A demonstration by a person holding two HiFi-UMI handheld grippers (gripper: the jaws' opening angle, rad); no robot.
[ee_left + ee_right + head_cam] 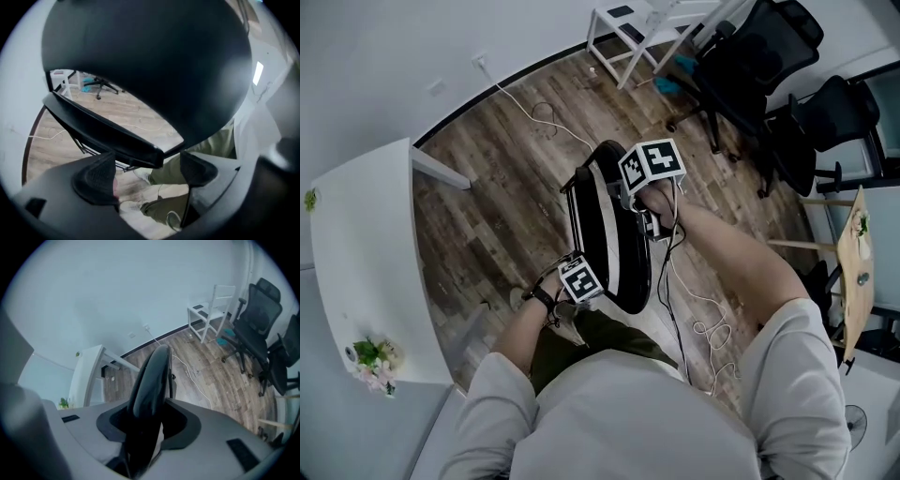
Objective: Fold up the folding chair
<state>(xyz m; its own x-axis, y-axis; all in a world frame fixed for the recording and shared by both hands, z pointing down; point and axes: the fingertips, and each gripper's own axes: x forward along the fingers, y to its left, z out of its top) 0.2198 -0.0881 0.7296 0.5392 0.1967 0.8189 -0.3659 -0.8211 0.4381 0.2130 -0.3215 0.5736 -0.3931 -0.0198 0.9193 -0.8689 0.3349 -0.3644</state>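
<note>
A: Where do we have the chair?

B: We log the folding chair (614,234) standing on the wood floor (497,187) just in front of our legs, between the two hands; from above, its black panels lie close together, nearly flat; we judge the fold almost done, not yet confirmed shut.

A: Right side?

B: The right gripper (150,423) points steeply down over the top rim; the thin black panel edge runs between its jaws; they stand part way apart, and a pale sliver shows beside one pad, so we read it as loose about the rim, not clamping.

A: Left?

B: The left gripper (147,174) is spread and empty; between its pads (96,176) we see only floor and a trouser leg (206,145); a corner of the chair's lower panel sits just past the fingertips, untouched.

A: How will it handle?

B: We judge it stiff throughout; hard panels on a thin metal frame, nothing that yields under a pad; moderate weight, and tippy once flat, so it may lean or swing open if both rims go free; the smooth dark surface looks slippery, so a shallow pinch could slide.

A: Where do we take hold?

B: At the upper rim, one gripper towards each end, jaws across the thin edge; well clear of the metal linkage under the seat, where closing panels could trap a pad.
</note>
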